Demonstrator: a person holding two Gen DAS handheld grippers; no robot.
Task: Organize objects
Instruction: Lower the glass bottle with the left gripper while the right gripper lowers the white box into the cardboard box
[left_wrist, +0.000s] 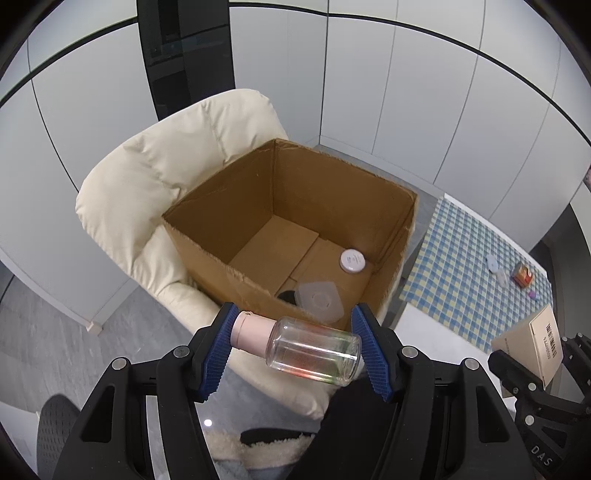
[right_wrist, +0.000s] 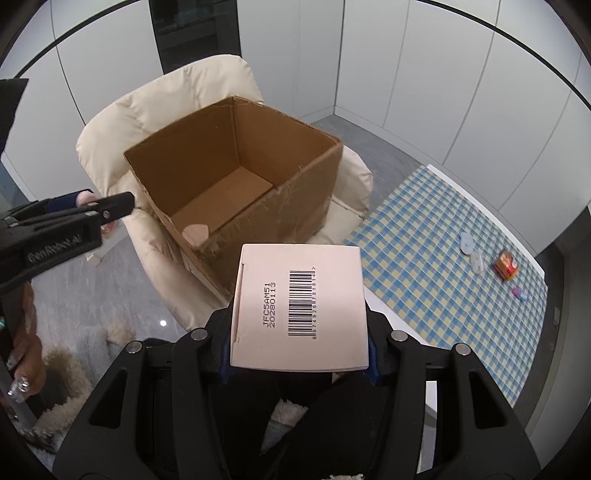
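My left gripper (left_wrist: 295, 334) is shut on a clear bottle (left_wrist: 317, 350) with a pink cap (left_wrist: 251, 332). The bottle lies sideways between the blue pads (left_wrist: 218, 354), just before the near rim of an open cardboard box (left_wrist: 332, 199). In the right wrist view my right gripper (right_wrist: 299, 332) is shut on a small pale carton (right_wrist: 299, 302) with a barcode, near the box's (right_wrist: 207, 147) front corner. The carton hides the fingertips. Inside the box lie a white round lid (left_wrist: 352, 260), a translucent container (left_wrist: 319, 301) and a dark item, partly hidden.
The box sits on a cream armchair (left_wrist: 155, 177). To the right, a table with a blue-and-yellow checked cloth (right_wrist: 424, 236) carries several small items, one orange-red (right_wrist: 506, 267). A person's hand (right_wrist: 26, 369) shows at lower left. Grey floor lies below.
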